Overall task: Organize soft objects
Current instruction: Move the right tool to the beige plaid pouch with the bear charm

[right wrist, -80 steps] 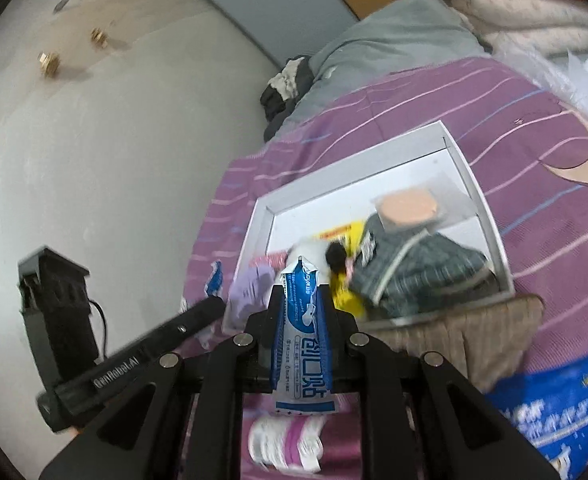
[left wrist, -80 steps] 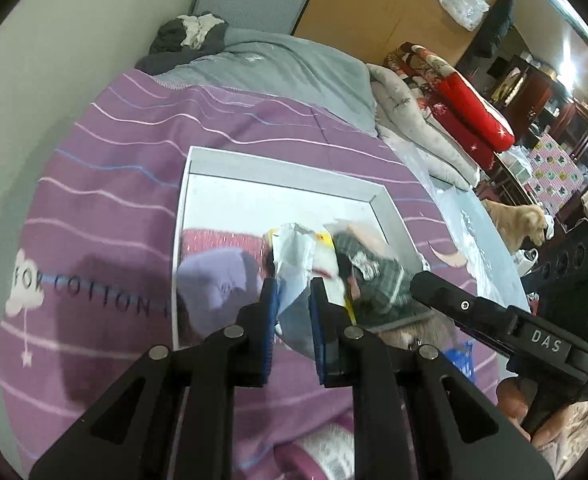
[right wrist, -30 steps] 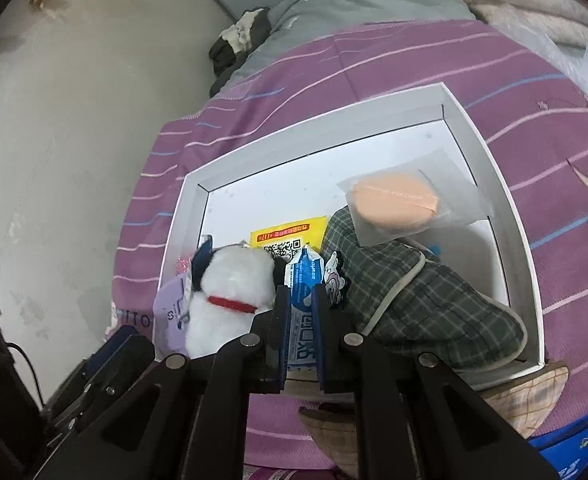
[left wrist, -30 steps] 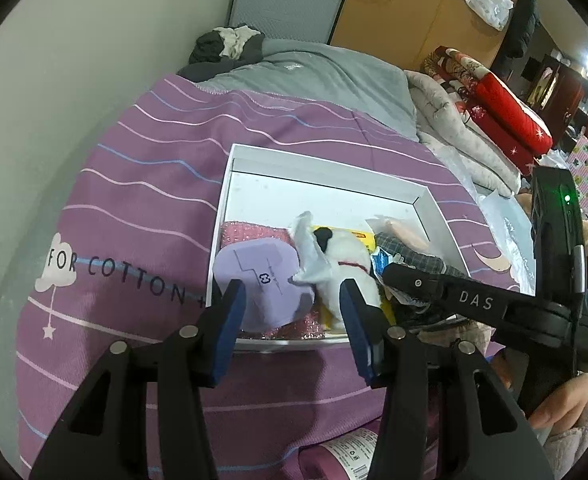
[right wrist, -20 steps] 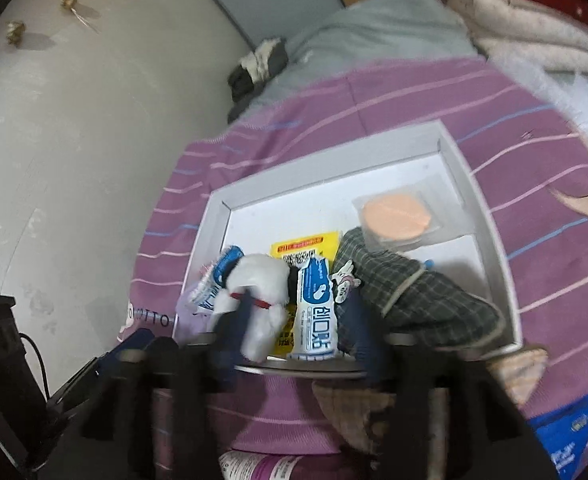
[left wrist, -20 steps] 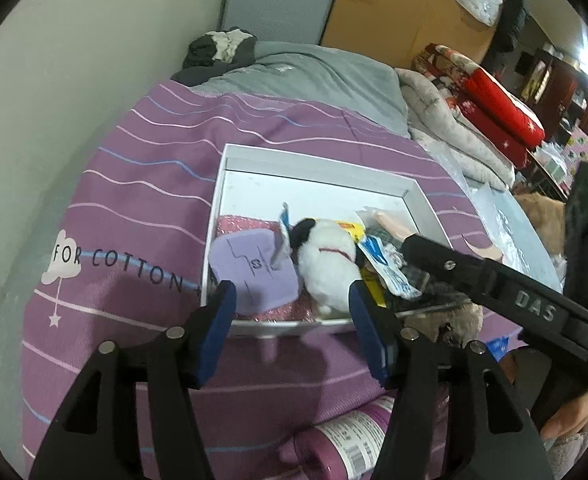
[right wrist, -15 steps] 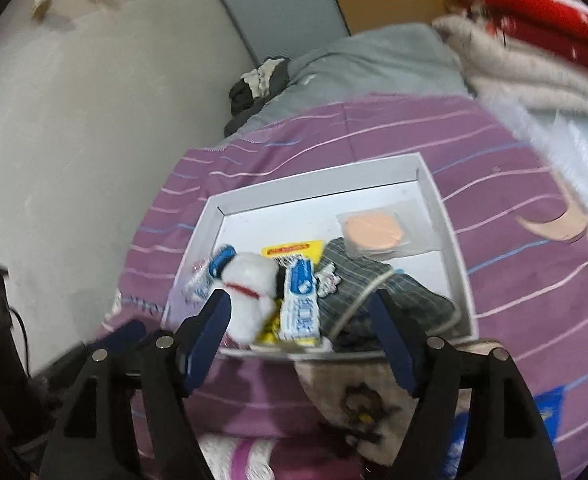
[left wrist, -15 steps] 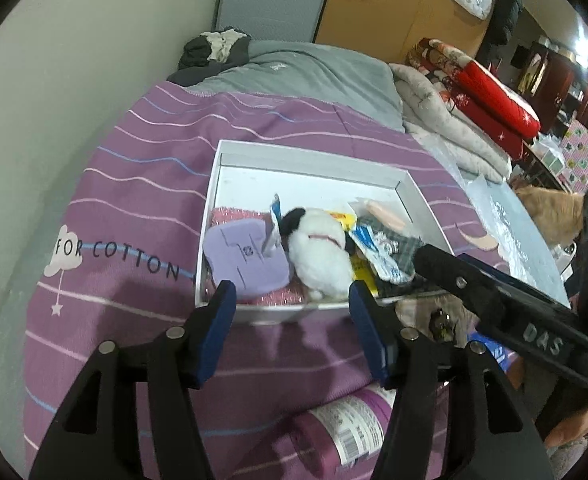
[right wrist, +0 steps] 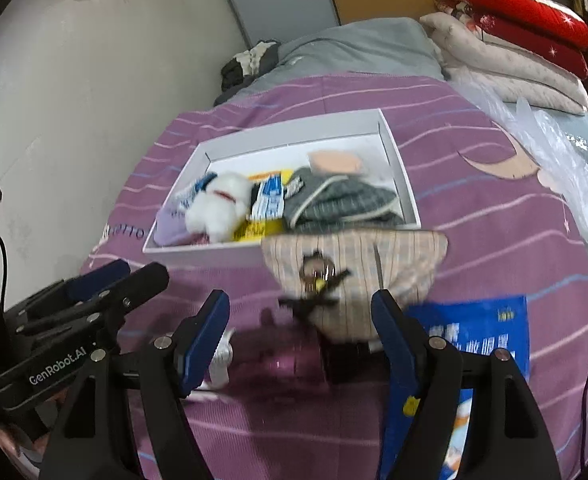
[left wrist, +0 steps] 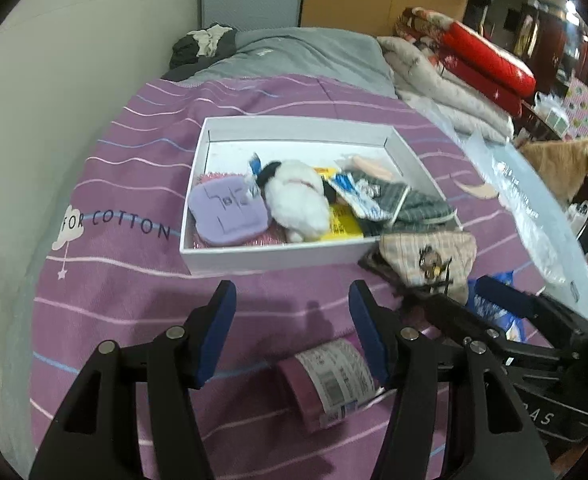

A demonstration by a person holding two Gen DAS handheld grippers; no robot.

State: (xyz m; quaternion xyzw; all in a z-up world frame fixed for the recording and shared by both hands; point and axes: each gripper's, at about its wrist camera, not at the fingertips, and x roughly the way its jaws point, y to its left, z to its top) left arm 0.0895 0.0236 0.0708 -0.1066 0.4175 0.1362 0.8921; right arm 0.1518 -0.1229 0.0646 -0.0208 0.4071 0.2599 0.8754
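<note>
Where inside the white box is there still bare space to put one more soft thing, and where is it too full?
The white box is bare along its far wall, behind the white plush dog and the purple pad. The near half is crowded: pad, dog, yellow packet and grey plaid cloth lie packed together.

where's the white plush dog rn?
The white plush dog lies inside the white box, left of centre in both wrist views, between the purple sponge and the blue-and-white packet.
</note>
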